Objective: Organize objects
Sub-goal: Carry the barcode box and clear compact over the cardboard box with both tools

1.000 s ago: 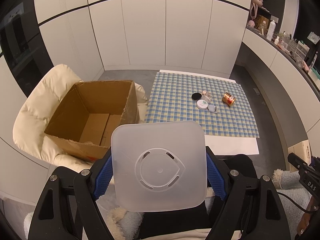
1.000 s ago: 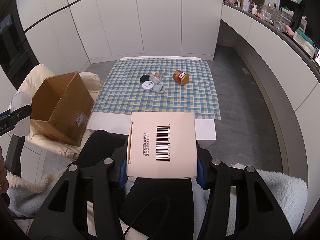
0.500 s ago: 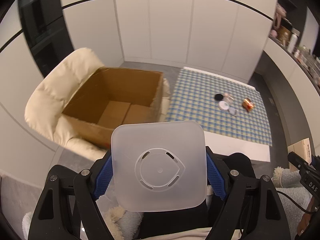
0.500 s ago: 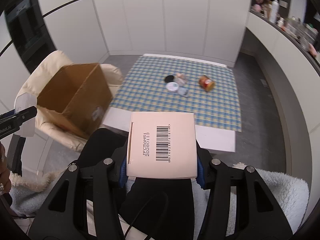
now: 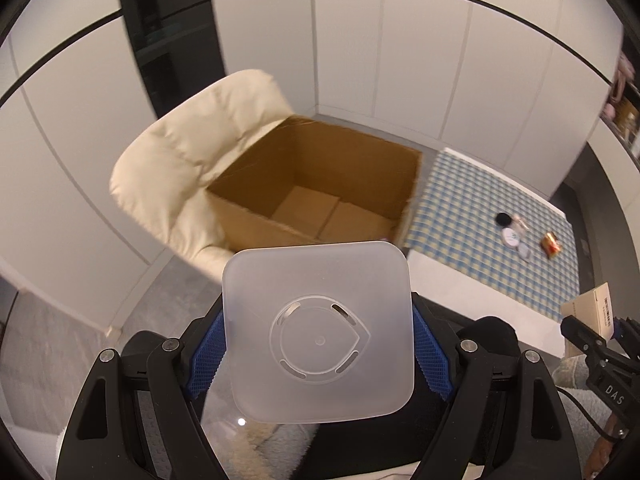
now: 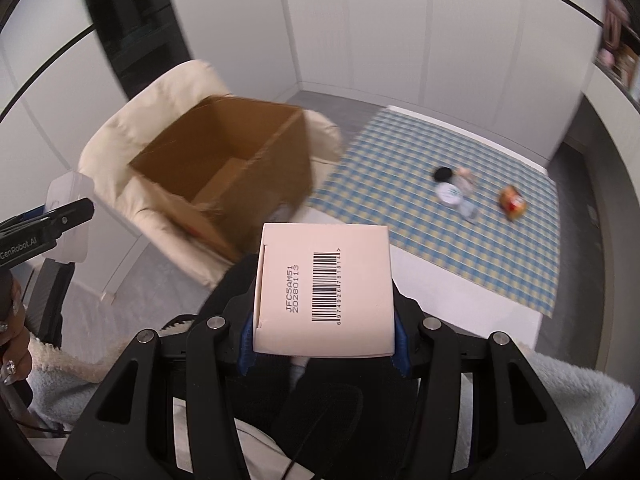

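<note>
Two claws, frosted square container (image 5: 318,330), barcoded carton (image 6: 323,286)

Left gripper (image 5: 318,354) is pointing steeply downward, its blue pads (image 5: 202,354) pressing both sides of a frosted plastic container (image 5: 318,330). Right gripper (image 6: 322,334) is angling downward likewise, its jaws clamping a pale barcoded box (image 6: 324,288). A hand (image 6: 14,344) is gripping the left gripper's handle, left of the box.
</note>
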A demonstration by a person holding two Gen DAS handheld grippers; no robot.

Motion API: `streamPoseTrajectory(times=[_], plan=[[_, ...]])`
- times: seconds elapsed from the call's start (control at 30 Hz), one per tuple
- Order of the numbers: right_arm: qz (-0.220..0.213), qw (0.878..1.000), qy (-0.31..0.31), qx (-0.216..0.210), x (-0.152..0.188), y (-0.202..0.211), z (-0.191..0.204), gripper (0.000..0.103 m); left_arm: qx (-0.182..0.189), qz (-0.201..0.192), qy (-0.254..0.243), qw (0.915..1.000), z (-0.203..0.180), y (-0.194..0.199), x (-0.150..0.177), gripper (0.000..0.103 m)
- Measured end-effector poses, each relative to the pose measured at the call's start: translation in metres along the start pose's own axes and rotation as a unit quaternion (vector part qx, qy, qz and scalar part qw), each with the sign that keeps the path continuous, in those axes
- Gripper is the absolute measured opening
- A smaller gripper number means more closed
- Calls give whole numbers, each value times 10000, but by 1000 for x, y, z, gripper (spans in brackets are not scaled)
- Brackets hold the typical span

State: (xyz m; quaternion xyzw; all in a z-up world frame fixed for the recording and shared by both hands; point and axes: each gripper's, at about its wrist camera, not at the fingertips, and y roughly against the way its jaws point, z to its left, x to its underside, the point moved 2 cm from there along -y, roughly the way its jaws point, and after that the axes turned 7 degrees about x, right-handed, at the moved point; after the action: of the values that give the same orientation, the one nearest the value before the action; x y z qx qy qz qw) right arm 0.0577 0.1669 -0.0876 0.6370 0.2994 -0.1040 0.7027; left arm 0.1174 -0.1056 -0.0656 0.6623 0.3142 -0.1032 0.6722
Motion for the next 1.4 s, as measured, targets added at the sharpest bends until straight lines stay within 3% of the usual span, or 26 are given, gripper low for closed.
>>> streamPoseTrajectory(times=[0.27,0.47,0.77,0.93,1.4], plan=[[57,9977,547,-402,-20,-26,56,54,-236,101,204,9995,23,-6,2,83],[23,9966,673,-484,-34,-33,73,54,-260,194,276,9991,25,-16,-3,83],[-36,9950,876,-473,-64,-52,92,54,-417,-32,120,9991,31,-36,-52,83],[-241,9934,1098,-225,-96,-65,108,54,-519,-79,-89,9986,31,-60,-81,83],[-373,9876,1525,-79,-173,-122,153,54,-358,-40,264,9990,48,-143,-153,83]])
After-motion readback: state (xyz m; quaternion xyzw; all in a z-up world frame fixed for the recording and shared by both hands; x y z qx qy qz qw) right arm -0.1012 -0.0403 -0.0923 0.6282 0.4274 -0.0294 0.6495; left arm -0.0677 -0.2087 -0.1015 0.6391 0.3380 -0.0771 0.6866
